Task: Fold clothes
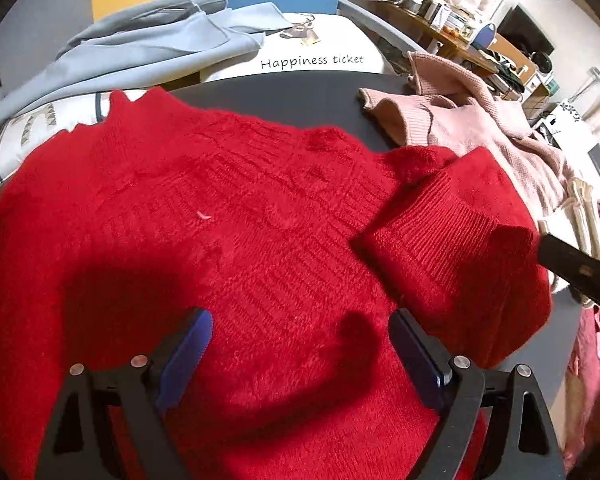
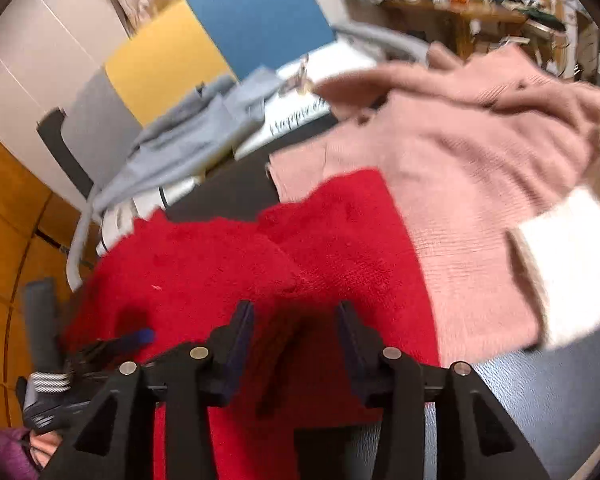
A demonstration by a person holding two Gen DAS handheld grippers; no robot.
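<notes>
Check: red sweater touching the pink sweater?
Touching. The left wrist view shows the red sweater with its folded sleeve lying on the pink sweater's edge; the right wrist view shows red overlapping pink, no table between.

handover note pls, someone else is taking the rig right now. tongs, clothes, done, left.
Left tongs: open, over the body of the red sweater, nothing between the pads.
Right tongs: open, no cloth gripped, above the sweater's right side.
Red sweater lies spread on the dark table; its right sleeve is already folded in across the body.
Pink sweater lies unfolded beside it on the right, a grey garment at the back off the table.
Left: the rest of the red sweater's folds, then the pink one. The far left sleeve is not clearly visible.
</notes>
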